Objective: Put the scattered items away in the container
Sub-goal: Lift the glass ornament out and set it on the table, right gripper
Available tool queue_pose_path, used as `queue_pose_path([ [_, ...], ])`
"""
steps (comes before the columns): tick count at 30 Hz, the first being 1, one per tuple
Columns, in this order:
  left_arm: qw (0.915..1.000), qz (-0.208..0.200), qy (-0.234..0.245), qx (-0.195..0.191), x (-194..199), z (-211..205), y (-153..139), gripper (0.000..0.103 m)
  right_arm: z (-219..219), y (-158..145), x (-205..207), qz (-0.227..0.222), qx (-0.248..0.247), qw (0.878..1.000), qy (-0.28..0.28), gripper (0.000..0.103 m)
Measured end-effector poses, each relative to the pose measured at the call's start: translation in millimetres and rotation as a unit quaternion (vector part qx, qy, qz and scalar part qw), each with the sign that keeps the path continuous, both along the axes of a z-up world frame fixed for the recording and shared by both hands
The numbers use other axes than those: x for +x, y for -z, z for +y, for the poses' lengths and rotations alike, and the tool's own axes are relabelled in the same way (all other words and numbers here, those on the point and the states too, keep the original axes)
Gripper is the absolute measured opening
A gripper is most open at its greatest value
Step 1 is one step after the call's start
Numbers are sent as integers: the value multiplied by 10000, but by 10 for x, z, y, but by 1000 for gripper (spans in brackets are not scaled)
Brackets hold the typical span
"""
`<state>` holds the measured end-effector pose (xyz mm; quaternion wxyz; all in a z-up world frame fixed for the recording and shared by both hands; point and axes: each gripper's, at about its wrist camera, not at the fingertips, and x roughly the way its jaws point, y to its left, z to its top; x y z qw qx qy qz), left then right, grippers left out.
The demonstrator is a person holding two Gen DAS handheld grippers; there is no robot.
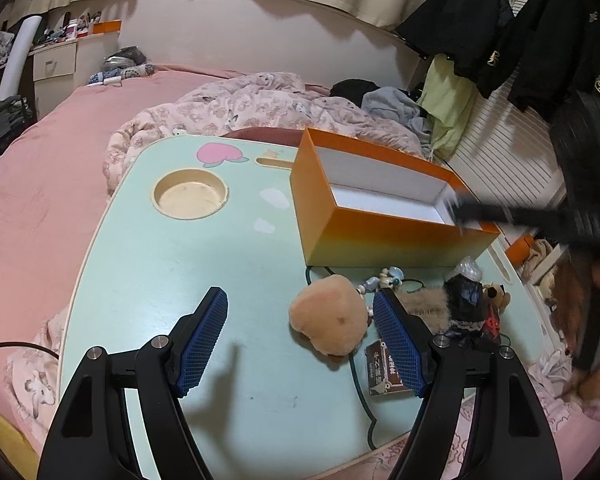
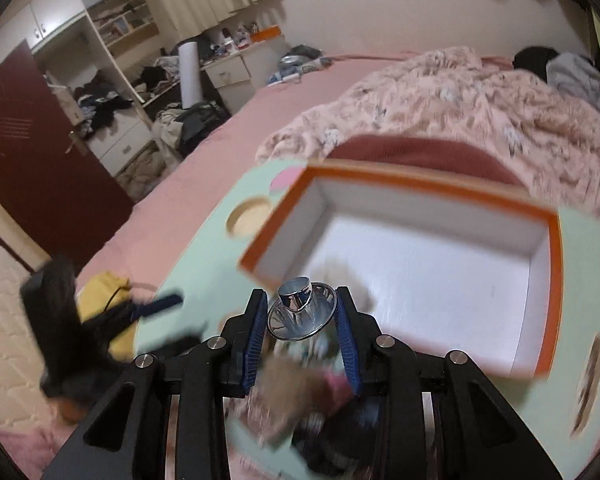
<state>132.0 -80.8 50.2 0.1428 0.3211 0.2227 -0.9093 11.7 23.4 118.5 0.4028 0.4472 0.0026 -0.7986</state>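
Your right gripper (image 2: 301,312) is clamped on a shiny metal funnel (image 2: 302,313), held over the near edge of the orange box (image 2: 553,264), whose white floor looks bare, though blur hides detail. Your left gripper (image 1: 300,316) hangs over the green table (image 1: 148,264) with jaws wide apart around nothing, near the plush peach (image 1: 330,314) and the small dolls (image 1: 472,304).

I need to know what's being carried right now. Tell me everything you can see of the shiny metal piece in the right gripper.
The shiny metal piece looks like chrome: a flared round disc with a short cylindrical neck pointing up and away from the camera. It sits tilted between the right gripper's blue pads, which press its rim on both sides, held near the orange box's close edge. Its underside is hidden.
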Motion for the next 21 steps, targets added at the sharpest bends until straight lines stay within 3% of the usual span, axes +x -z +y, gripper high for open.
queue_pose_path([
  [6, 10000, -38, -4, -35, -16, 18, -22, 75, 141, 364, 207, -169, 116, 9997, 166, 32],
  [12, 10000, -12, 68, -67, -42, 70, -44, 75, 367, 364, 249, -2, -443, 9973, 591, 35],
  [14, 10000, -17, 76, -61, -56, 82, -44, 75, 451, 342, 296, 114, -579, 9954, 749, 49],
  [19, 9999, 16, 93, -136, -106, 118, -133, 75, 610, 373, 378, 131, -701, 9918, 1065, 62],
  [21, 9998, 57, 83, -163, -139, 130, -212, 75, 682, 425, 403, 40, -681, 9902, 1223, 62],
])
